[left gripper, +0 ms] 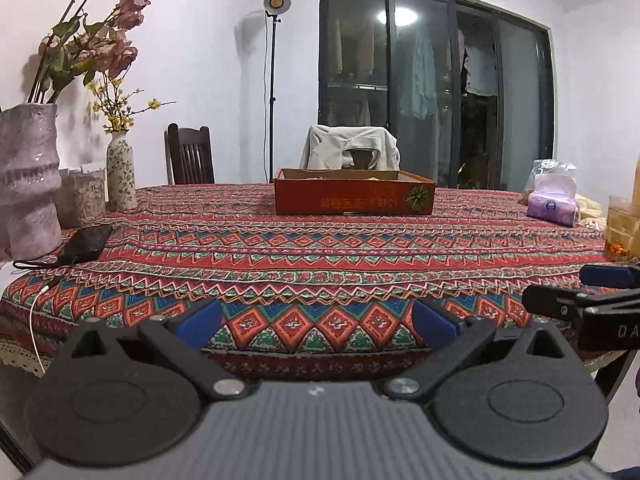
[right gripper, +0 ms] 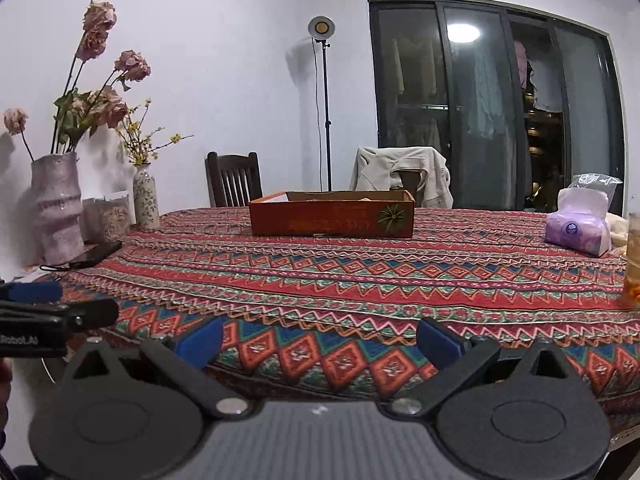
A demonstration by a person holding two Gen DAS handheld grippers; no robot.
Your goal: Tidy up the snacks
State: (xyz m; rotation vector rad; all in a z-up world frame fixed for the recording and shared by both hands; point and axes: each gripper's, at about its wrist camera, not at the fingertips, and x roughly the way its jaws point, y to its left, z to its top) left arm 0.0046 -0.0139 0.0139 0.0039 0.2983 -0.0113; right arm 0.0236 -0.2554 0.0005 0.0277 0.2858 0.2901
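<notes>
Left wrist view: I hold the left gripper (left gripper: 318,318) at the near edge of the table (left gripper: 320,248), its blue fingers spread wide with nothing between them.
Box from the left: the open red cardboard box (left gripper: 354,198) sits near the far edge, well apart from my gripper; something pale shows just over its rim, but I cannot tell what.
Right side from the left: the right gripper (left gripper: 600,280) pokes in at the frame's edge; from here I cannot tell its spread.
Right wrist view: the right gripper's fingers are wide apart too, and empty, over the near table edge.
Snacks from the right: a clear bag (right gripper: 596,184) and pale packets lie behind the purple tissue pack (right gripper: 578,230) at the far right; too small to name.
Other things: a glass jar (right gripper: 632,256) on the right, a phone (right gripper: 96,254) and vases on the left.
Step in hand: I judge both grippers are poised free of any load; this fits either snacks waiting to go in the box or snacks already boxed.
Next move: any reach must travel far across the cloth, and clear the jar.
</notes>
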